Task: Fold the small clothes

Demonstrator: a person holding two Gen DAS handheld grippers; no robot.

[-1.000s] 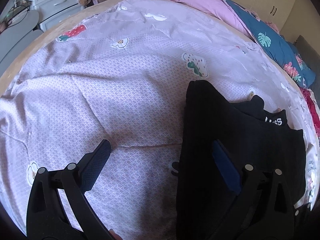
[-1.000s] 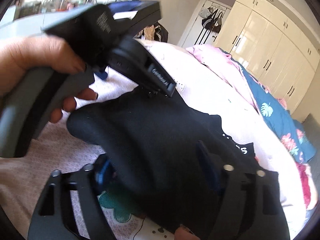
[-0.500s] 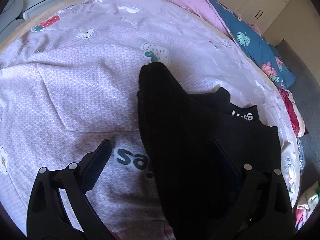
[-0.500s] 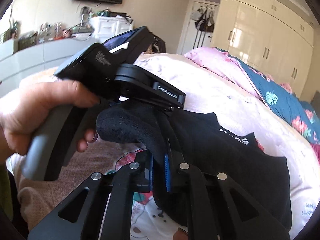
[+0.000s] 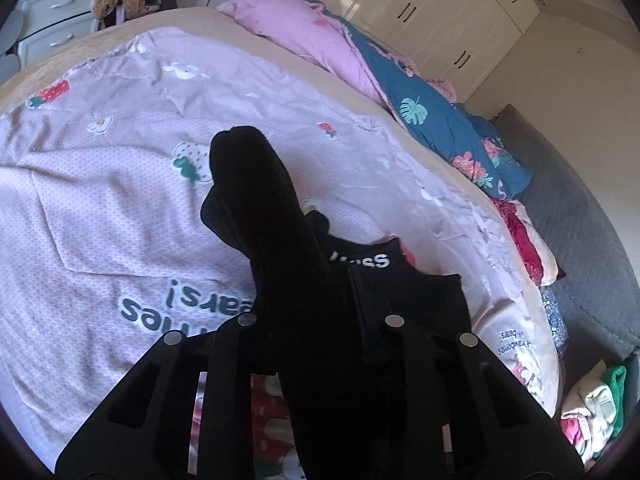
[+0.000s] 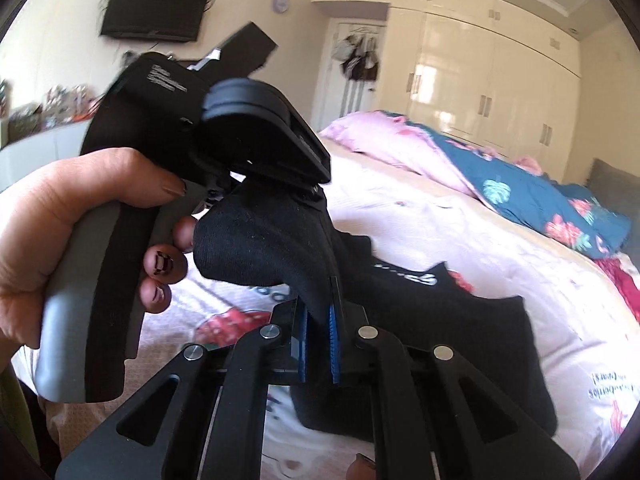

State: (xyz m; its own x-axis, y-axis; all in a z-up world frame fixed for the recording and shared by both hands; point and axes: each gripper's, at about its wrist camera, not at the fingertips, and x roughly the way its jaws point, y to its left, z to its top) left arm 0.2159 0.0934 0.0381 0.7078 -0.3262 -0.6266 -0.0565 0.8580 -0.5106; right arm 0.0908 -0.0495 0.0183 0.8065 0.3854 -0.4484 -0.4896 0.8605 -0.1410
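- Left wrist view: the left tool [image 5: 320,344] has just been closing its jaws, and now it is clenched on a fold of the black shorts [image 5: 404,300]
- One end of the shorts sticks up past the tool like a soft hump, and the rest hangs down onto the bed [image 5: 100,208]
- The bed has a pale purple sheet with strawberries, flowers and big letters on it
- White letters show on the waistband [image 5: 360,259], which lies near the middle of the bed
- A pink and blue blanket [image 5: 420,112] is heaped at the far side, well apart from the shorts
- Right wrist view: the right tool [image 6: 318,344] is clamped on the shorts too, with black cloth pinched between its blue pads [image 6: 333,344]
- A hand [image 6: 60,240] holds the other tool just beside it, so both tools bite close together on the same raised bit of cloth
- The far part of the shorts [image 6: 460,340] lies flat on the bed
- I think the shorts are light, soft and floppy, so they will sag and bend wherever nothing holds them
- They look thick enough not to slip out
- A good place to grab is an edge or a corner, like the waistband or a leg hem, so the fold comes out straight
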